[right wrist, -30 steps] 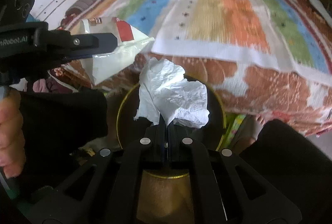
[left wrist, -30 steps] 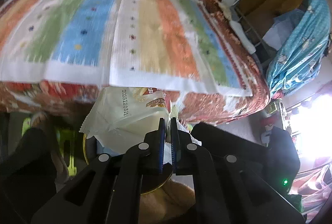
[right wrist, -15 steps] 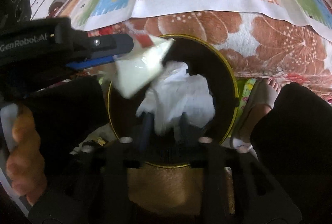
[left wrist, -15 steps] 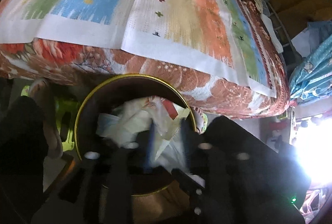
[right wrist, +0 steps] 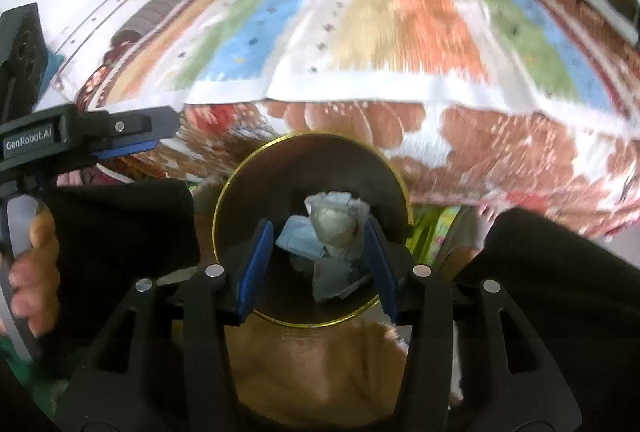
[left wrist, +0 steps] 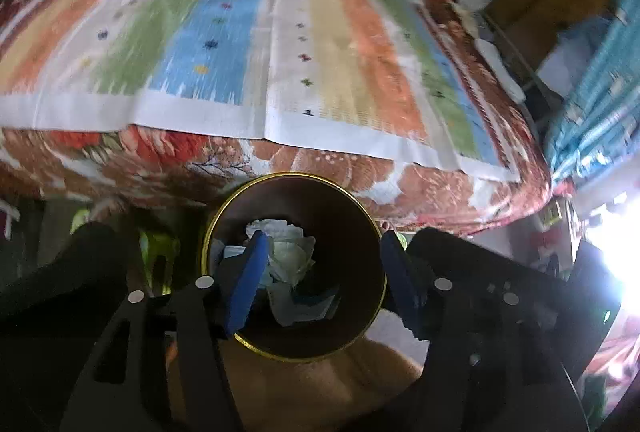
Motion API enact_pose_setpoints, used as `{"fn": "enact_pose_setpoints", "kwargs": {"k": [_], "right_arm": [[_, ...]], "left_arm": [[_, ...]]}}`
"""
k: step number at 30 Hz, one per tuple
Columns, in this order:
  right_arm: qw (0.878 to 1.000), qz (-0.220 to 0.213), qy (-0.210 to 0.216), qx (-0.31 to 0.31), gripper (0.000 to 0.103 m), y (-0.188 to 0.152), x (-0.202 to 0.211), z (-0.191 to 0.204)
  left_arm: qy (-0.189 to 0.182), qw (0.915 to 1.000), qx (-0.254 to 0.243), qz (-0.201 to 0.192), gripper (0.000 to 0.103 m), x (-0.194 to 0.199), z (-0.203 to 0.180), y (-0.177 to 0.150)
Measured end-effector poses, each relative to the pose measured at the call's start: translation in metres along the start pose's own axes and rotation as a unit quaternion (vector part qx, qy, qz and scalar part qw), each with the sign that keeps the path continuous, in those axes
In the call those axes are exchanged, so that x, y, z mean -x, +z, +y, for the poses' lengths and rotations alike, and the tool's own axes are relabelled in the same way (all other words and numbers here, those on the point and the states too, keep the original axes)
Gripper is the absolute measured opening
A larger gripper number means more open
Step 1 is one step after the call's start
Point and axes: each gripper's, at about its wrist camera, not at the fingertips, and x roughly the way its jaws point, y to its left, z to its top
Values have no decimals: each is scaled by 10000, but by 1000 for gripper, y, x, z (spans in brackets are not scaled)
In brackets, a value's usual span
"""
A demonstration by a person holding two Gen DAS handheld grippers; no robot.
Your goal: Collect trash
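Now the left tool (left wrist: pixel 320 264) hangs spread and empty over the gold-rimmed bin (left wrist: pixel 240 336); the right tool (right wrist: pixel 318 264) is likewise spread, and the crumpled trash (right wrist: pixel 334 228) lies inside the bin beside the bed (right wrist: pixel 520 136).

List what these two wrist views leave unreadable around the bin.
- Bin floor: left wrist view, covered by crumpled trash.
- Bin's outer wall: both views, only the rim shows.
- Striped cloth pattern: right wrist view, motion blur.
- Room at right: left wrist view, washed out by glare.

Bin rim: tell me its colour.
The bin rim is gold, ringing a dark interior; it shows best in the right wrist view.
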Motion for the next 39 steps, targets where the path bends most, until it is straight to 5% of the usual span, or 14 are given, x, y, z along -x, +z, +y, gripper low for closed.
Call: {"fn": "enact_pose_setpoints", "kwargs": {"k": [3,9,18,39], "right_arm": [[9996,-261,17,115,56,-10,17,4],[9942,-992,21,416,93,-31,55,16],[9913,-1162,7,620,94,-46,66,25],[9899,-1261,488,426,94,-45,68,22]], "left_arm": [[-106,9984,-396,-391,63,29,-6,-15],[-49,9925,-943,-781,96,57,-14,-50],[568,9845,-1336,-985,97,61,-15,-74],[501,9873,-1310,-749,97,48,-20,-74]]}}
